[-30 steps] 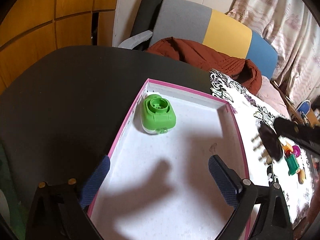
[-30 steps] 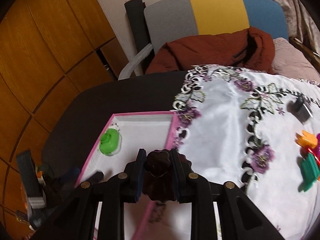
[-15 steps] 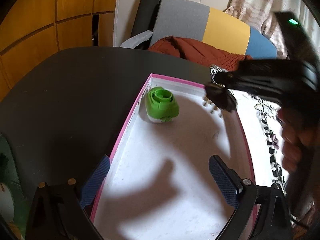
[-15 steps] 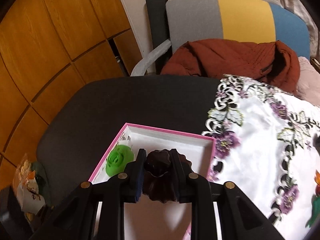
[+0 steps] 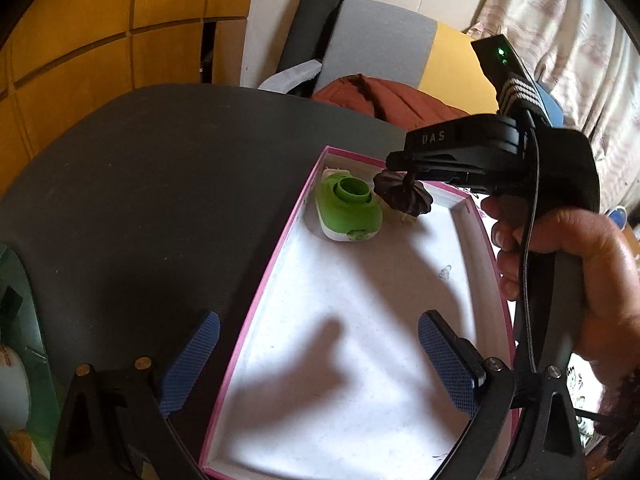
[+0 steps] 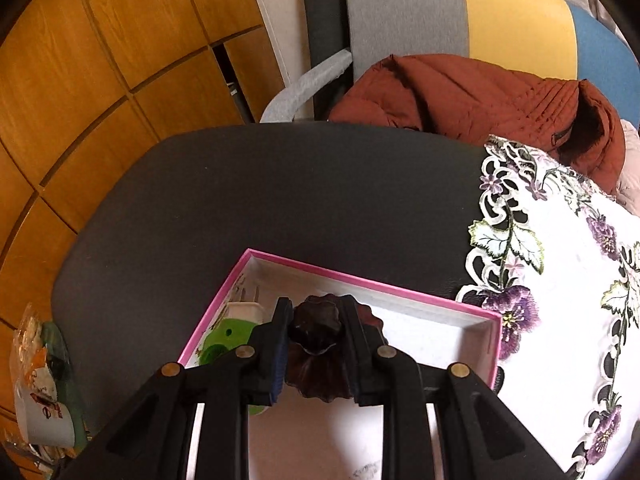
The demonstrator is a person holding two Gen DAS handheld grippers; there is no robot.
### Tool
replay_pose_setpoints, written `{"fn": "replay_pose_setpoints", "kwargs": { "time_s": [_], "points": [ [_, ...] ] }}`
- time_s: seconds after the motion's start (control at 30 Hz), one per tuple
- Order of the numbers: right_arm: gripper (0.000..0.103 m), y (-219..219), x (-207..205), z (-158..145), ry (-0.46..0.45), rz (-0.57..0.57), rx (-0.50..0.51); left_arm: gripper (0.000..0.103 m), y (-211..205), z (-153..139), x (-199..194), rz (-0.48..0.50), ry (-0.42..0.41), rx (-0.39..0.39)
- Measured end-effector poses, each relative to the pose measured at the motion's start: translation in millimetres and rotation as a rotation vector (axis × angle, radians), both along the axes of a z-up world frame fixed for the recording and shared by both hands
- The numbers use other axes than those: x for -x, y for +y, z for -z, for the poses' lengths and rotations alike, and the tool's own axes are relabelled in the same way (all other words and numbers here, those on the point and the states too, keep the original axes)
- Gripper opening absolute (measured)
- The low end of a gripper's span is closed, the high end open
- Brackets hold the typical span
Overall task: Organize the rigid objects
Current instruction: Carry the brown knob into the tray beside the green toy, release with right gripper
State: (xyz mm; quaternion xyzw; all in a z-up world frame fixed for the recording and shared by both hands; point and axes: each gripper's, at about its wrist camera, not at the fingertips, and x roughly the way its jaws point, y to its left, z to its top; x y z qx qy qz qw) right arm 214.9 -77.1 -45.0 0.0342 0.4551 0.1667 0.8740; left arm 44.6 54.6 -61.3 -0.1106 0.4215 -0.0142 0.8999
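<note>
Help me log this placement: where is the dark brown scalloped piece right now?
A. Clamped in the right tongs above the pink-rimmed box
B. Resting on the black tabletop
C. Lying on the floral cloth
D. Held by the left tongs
A: the right tongs grip the dark brown scalloped piece over the pink-rimmed box, beside the green item.

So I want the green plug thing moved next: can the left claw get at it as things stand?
Probably not cleanly: the left claw is open, but the right claw holds a dark scalloped piece right beside the green plug.
</note>
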Motion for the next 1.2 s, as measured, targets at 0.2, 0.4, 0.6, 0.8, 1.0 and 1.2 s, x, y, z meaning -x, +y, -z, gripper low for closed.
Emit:
{"fn": "replay_pose_setpoints", "kwargs": {
  "time_s": [0.2, 0.4, 0.6, 0.8, 1.0, 1.2],
  "points": [
    [0.029, -4, 11, -14, -0.02, -0.009, -0.012, 0.1, -3, -4, 5, -0.005, -0.012, 0.004],
    [0.03, -34, 42, -45, -0.09, 0.007, -0.044, 0.102, -9, -7, 8, -0.001, -0.024, 0.004],
    [0.03, -71, 76, -53, -0.106, 0.04, -0.004, 0.102, -21, -9, 9, 0.024, -0.021, 0.005],
    [0.03, -112, 109, -45, -0.083, 0.093, 0.018, 0.103, -37, -14, 13, 0.056, -0.029, 0.0],
    [0.03, -156, 136, -32, -0.034, 0.162, 0.039, 0.103, -62, -18, 18, 0.108, -0.032, -0.004],
    [0.03, -198, 162, -25, -0.021, 0.23, 0.085, 0.103, -91, -27, 27, 0.197, -0.058, -0.008]
  ]
}}
